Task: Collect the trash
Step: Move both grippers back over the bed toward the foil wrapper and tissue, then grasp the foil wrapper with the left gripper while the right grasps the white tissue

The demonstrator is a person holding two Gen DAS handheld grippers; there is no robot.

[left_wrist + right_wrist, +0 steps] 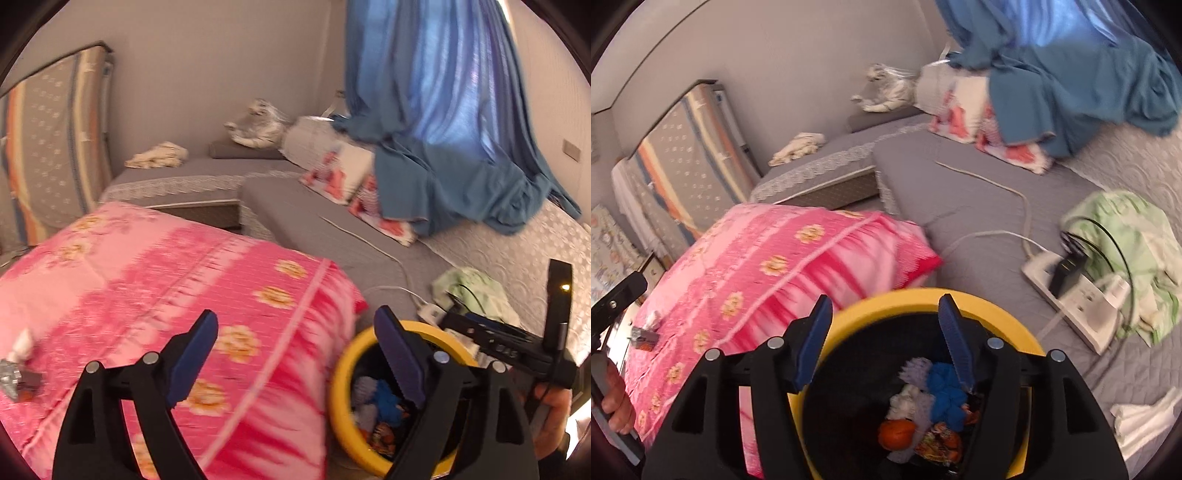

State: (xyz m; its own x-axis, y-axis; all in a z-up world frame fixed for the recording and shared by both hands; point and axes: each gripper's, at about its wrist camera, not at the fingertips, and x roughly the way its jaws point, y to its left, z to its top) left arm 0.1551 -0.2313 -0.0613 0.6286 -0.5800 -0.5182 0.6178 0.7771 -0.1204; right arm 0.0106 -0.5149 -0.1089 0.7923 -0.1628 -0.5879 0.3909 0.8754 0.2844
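Right gripper (884, 341) is hovering spread and empty over yellow-rimmed bin (997, 317) at lower centre; left gripper (295, 354) is also gaping empty. Remaining scraps (22, 365) are lying on pink quilt (166, 280), lower left. Risk: soft quilt sagging, scraps slipping from the pinch.

home bedroom | grey bedding (303, 221) – pink quilt (166, 288) – blue curtain (436, 92) | mattress (51, 140) against wall

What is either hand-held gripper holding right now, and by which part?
Nothing. The left hand-held gripper is open over the pink quilt, and the right hand-held gripper is open and empty above the yellow-rimmed bin.
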